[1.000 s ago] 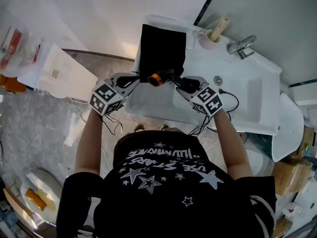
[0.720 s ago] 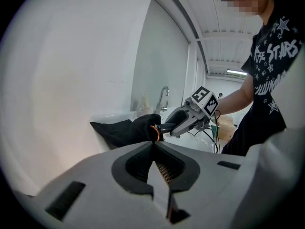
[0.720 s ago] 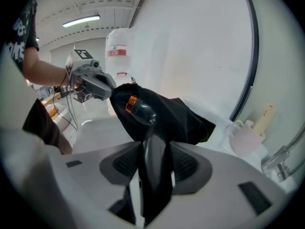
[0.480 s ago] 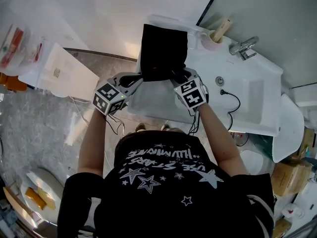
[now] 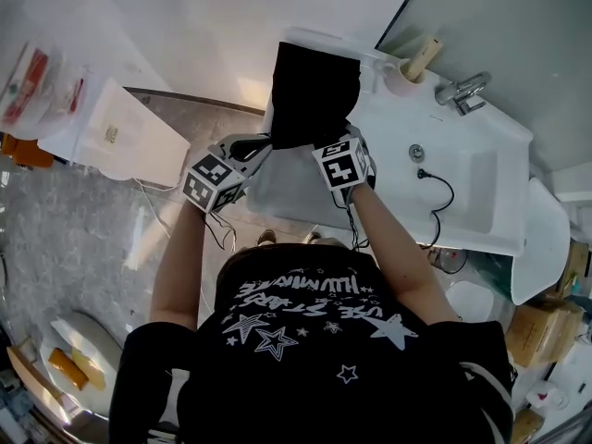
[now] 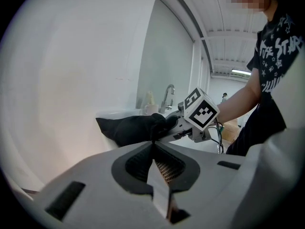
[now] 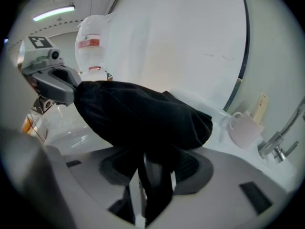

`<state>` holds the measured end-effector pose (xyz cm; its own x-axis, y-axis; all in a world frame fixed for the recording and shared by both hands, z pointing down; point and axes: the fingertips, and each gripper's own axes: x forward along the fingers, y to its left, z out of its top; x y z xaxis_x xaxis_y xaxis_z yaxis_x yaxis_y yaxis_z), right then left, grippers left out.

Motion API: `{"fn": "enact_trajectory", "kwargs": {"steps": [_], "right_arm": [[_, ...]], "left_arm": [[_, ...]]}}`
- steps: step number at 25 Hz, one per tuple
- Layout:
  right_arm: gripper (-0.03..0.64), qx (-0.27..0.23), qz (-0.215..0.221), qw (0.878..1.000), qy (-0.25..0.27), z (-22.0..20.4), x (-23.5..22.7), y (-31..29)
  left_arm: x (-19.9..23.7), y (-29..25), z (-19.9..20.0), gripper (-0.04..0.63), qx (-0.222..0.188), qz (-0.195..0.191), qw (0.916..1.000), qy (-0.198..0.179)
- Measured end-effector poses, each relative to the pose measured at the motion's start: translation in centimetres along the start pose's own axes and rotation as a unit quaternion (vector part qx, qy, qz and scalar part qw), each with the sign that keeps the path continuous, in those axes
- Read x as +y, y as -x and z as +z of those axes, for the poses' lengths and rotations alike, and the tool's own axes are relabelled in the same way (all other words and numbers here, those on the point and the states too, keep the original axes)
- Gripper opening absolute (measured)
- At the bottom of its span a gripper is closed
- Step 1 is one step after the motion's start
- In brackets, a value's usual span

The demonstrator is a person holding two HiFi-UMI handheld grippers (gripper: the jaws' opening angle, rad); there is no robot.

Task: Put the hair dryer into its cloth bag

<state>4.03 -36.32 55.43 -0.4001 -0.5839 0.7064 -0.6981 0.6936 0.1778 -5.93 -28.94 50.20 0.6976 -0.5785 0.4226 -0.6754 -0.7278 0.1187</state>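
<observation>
— Underneath it all?

— A glossy white washstand top (image 5: 393, 123), with a shallow rectangular basin (image 5: 474, 188) sunk toward the right end.

— Along the back edge?

— A pale pink cup (image 5: 400, 81) with a light wooden handle (image 5: 425, 55) leaning out of it. Just to the right, a chrome tap (image 5: 465, 92).

— On the flat part?

— A small round metal fitting (image 5: 416, 153), then a black plug (image 5: 422, 173) close beside it, its cord (image 5: 451, 192) looping toward the front edge.

— And the left end?

— Covered by a black cloth bag (image 5: 313, 91); resting there or lifted clear, cannot tell.
</observation>
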Motion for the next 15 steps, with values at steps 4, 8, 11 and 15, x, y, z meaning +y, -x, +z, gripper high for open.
{"fn": "enact_trajectory", "kwargs": {"steps": [4, 8, 11, 15], "right_arm": [[0.198, 0.008, -0.009, 1.0, -0.01, -0.2, 0.4, -0.3], [0.209, 0.002, 0.002, 0.997, -0.073, -0.8, 1.3, -0.3], [0.267, -0.004, 0.006, 0.993, -0.117, -1.8, 2.0, 0.5], [0.284, -0.017, -0.015, 0.986, -0.163, -3.3, 2.5, 3.0]], "left_arm": [[0.6, -0.1, -0.8, 0.023, 0.014, 0.017, 0.9997, -0.011], [1.0, 0.0, -1.3, 0.027, 0.018, 0.018, 0.9996, -0.008], [0.9, 0.1, -1.0, 0.029, 0.016, 0.01, 0.9998, 0.0], [0.6, -0.4, -1.5, 0.043, 0.024, -0.012, 0.9996, -0.012]]}}
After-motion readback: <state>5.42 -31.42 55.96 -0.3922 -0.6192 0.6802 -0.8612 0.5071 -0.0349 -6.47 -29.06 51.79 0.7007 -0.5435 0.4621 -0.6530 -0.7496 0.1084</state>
